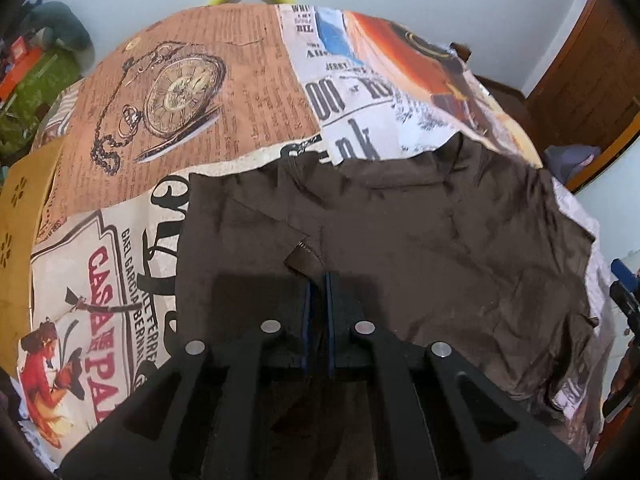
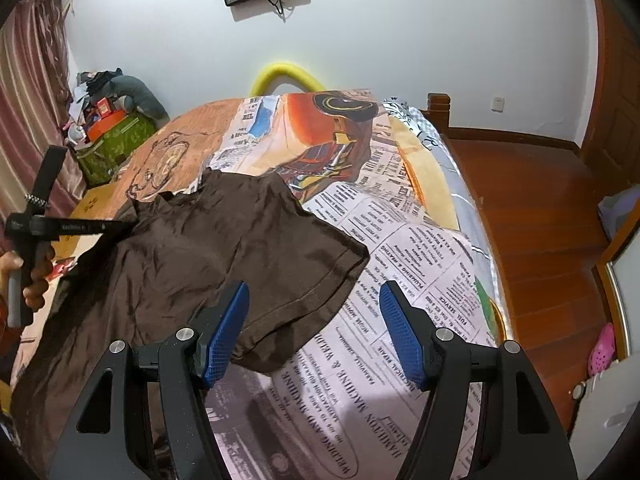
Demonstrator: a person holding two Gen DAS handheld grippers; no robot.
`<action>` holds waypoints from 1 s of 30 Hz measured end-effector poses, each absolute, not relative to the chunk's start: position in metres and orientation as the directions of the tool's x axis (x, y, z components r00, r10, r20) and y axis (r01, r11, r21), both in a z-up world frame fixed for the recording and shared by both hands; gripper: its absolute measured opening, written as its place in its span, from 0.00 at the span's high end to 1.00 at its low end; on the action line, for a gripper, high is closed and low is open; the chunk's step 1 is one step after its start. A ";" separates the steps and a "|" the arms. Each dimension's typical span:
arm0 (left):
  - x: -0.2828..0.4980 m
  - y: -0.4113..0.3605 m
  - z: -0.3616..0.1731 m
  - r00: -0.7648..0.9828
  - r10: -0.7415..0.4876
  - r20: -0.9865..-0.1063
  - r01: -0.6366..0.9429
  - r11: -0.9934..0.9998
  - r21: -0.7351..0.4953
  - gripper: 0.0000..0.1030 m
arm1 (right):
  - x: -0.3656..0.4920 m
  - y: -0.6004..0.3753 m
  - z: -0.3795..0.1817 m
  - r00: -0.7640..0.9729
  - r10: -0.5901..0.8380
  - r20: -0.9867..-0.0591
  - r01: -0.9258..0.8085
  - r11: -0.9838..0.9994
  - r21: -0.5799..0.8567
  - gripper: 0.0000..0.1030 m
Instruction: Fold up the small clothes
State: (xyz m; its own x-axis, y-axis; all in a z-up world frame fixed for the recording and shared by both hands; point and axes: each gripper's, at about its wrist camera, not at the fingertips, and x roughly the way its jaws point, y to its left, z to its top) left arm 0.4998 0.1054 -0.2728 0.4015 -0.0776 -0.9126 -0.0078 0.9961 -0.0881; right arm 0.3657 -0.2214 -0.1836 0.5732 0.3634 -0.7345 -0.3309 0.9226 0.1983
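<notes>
All readable text sits on the bedspread, printed like old newspapers and posters. In the right wrist view, upside down near 6 o'clock, large type reads "HAMILTON MACHINE" with "WELDING AND MACHINING" under it; smaller headings toward 3 o'clock read "FULL SERVICE" and "PLUMBING & HEATING". In the left wrist view the bedspread carries red letters "CASA" at 8 o'clock beside a black line "GAEL GARCIA BERNAL", and near 12 o'clock the fragments "BIL" and "JERRY". The pocket watch picture shows Roman numerals, too small to read singly. Other print is blurred.
</notes>
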 end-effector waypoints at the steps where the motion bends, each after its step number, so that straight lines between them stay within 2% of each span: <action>1: 0.500 0.104 -0.272 0.399 -0.078 -0.914 -0.001 0.996 -0.085 0.85 | 0.367 -0.221 -0.186 0.572 0.359 -0.738 -0.329 0.924 0.195 0.38; 2: 0.498 0.104 -0.269 0.406 -0.079 -0.911 0.005 0.996 -0.085 0.81 | 0.368 -0.221 -0.188 0.570 0.355 -0.741 -0.328 0.925 0.191 0.38; 4: 0.492 0.105 -0.258 0.442 -0.067 -0.895 0.007 0.997 -0.072 0.64 | 0.372 -0.221 -0.192 0.565 0.338 -0.753 -0.311 0.932 0.185 0.38; 6: 0.486 0.107 -0.245 0.478 -0.053 -0.877 0.012 0.998 -0.054 0.55 | 0.378 -0.222 -0.193 0.563 0.338 -0.755 -0.300 0.934 0.195 0.38; 11: 0.466 0.127 -0.221 0.565 0.023 -0.825 -0.028 1.000 0.009 0.38 | 0.390 -0.221 -0.192 0.569 0.321 -0.757 -0.301 0.938 0.171 0.39; 12: 0.464 0.131 -0.221 0.572 0.039 -0.819 -0.037 0.999 0.021 0.35 | 0.393 -0.221 -0.192 0.570 0.321 -0.757 -0.304 0.938 0.168 0.41; 13: 0.461 0.138 -0.222 0.576 0.056 -0.815 -0.051 0.998 0.033 0.32 | 0.396 -0.220 -0.193 0.568 0.323 -0.757 -0.309 0.936 0.167 0.47; 14: 0.459 0.144 -0.224 0.575 0.067 -0.816 -0.063 0.997 0.037 0.32 | 0.398 -0.220 -0.194 0.563 0.328 -0.758 -0.315 0.934 0.170 0.56; 16: 0.457 0.159 -0.236 0.552 0.098 -0.828 -0.102 0.994 0.050 0.32 | 0.405 -0.218 -0.199 0.540 0.333 -0.773 -0.322 0.930 0.176 0.65; 19: 0.457 0.175 -0.255 0.519 0.123 -0.846 -0.129 0.990 0.064 0.32 | 0.408 -0.215 -0.205 0.540 0.318 -0.780 -0.320 0.934 0.160 0.70; 22: 0.456 0.183 -0.275 0.486 0.125 -0.865 -0.141 0.988 0.063 0.32 | 0.411 -0.212 -0.209 0.553 0.271 -0.788 -0.304 0.946 0.112 0.81; 27: 0.454 0.176 -0.292 0.491 0.124 -0.862 -0.117 0.990 0.076 0.31 | 0.412 -0.212 -0.204 0.578 0.242 -0.780 -0.280 0.956 0.089 0.81; 30: 0.454 0.172 -0.291 0.500 0.125 -0.857 -0.097 0.991 0.088 0.31 | 0.414 -0.208 -0.206 0.566 0.233 -0.791 -0.304 0.951 0.063 0.76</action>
State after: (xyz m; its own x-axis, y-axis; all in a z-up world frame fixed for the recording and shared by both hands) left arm 0.4539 0.1720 -0.2913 0.4999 0.1247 -0.8571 -0.0967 0.9914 0.0879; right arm 0.4139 -0.2075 -0.2056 0.5661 0.2331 -0.7907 -0.3038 0.9507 0.0627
